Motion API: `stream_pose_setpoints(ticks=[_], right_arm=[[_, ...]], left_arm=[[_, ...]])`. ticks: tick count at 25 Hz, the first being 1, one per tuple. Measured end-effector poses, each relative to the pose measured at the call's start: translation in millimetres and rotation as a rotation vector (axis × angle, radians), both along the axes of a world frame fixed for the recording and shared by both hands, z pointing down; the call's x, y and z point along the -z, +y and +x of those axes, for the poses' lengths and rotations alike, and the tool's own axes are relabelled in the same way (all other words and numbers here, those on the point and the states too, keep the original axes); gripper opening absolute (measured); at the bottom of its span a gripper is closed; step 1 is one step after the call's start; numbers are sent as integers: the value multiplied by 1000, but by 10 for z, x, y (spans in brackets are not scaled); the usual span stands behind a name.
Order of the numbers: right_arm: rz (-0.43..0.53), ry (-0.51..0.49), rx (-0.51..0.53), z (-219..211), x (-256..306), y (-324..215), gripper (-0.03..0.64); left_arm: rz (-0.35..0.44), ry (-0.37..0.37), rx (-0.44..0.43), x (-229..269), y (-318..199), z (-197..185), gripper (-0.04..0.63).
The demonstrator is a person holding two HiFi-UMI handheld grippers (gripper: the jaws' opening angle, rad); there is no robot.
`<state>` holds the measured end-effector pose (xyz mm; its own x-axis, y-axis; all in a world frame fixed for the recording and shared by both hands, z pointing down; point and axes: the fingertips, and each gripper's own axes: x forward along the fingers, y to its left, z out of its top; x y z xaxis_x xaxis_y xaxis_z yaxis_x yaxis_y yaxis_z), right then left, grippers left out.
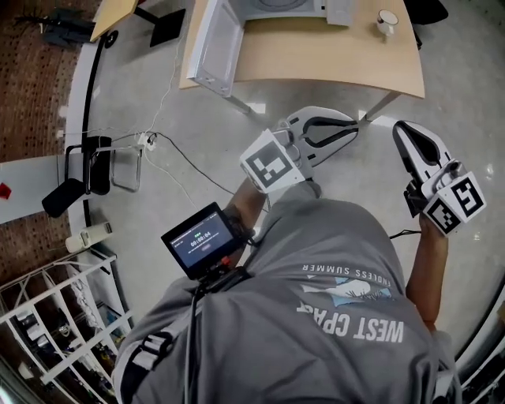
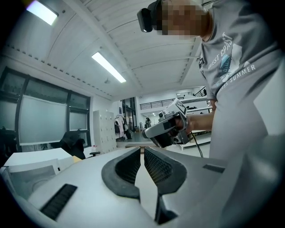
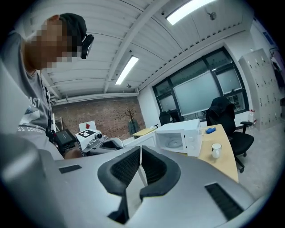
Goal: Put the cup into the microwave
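Observation:
A white cup (image 1: 387, 21) (image 3: 216, 150) stands on the wooden table (image 1: 316, 55) to the right of the white microwave (image 1: 284, 8) (image 3: 178, 136), whose door (image 1: 213, 47) hangs open to the left. Both grippers are held in the air in front of the person's body, well short of the table. My left gripper (image 1: 353, 126) (image 2: 142, 149) is shut with nothing in it. Just right of it, my right gripper (image 1: 401, 130) (image 3: 140, 148) points at the table, shut and empty. Each gripper shows in the other's view, the right one (image 2: 167, 129) and the left one (image 3: 95, 138).
A small monitor (image 1: 201, 237) hangs at the person's chest. Cables (image 1: 170, 150) run over the floor past a black stool (image 1: 102, 166). A white wire rack (image 1: 55, 316) stands at the lower left. An office chair (image 3: 227, 116) sits behind the table, which also carries a blue item (image 3: 210, 130).

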<state>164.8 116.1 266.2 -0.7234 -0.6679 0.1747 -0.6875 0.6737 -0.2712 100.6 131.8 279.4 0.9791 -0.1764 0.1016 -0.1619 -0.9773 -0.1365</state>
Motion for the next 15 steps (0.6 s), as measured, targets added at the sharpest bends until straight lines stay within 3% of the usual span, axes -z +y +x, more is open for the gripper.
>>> stream_pose_setpoints(ticks=[5,10,15], right_arm=[[34,20,-87,209,166,39,20],[33,45,-98,-354,17,-1200,20],[3,61,-96,-461,-115,-1830,20]], left_arm=[[62,1,-86,178,53,114,25],[-17,63,-44,-51,-1214,-504,25],[-80,59,-21,-191,-1773,-666,25]])
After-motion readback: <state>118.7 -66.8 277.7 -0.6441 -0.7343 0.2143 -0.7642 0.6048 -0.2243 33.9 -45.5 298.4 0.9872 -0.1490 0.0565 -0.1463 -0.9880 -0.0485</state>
